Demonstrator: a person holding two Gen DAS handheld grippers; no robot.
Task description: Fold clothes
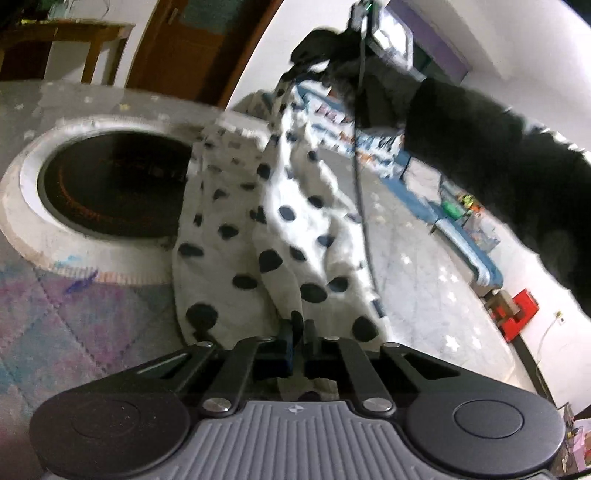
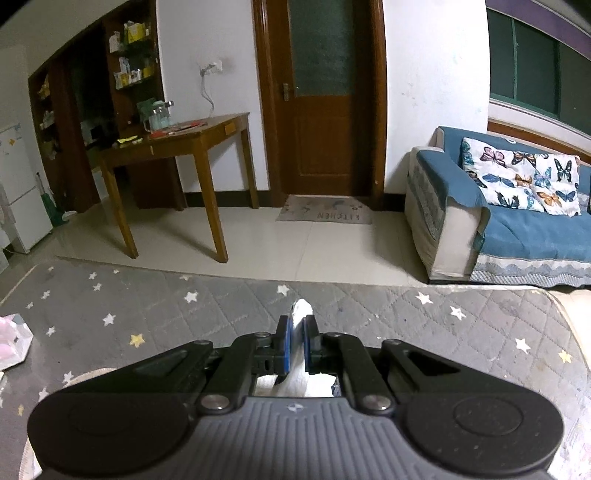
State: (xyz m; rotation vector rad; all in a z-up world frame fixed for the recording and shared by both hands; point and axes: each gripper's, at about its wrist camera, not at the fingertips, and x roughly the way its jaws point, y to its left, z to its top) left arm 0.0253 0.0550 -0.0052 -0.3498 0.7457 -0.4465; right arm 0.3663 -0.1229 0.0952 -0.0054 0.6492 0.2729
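A white garment with black spots (image 1: 273, 229) hangs stretched in the air in the left wrist view. My left gripper (image 1: 301, 325) is shut on its near end. Its far end runs up to the other gripper (image 1: 364, 22), held by a black-sleeved arm (image 1: 498, 158). In the right wrist view my right gripper (image 2: 300, 325) is shut on a fold of the white garment (image 2: 301, 308), whose tip sticks out past the fingers, above the grey star-patterned mat (image 2: 221, 314). The rest of the garment is hidden below that gripper.
A round black pan in a pale ring (image 1: 110, 184) lies on the mat to the left. A wooden table (image 2: 177, 147), a brown door (image 2: 319, 99) and a blue sofa (image 2: 517, 221) stand beyond the mat. A pink-white bag (image 2: 13, 339) lies at the left.
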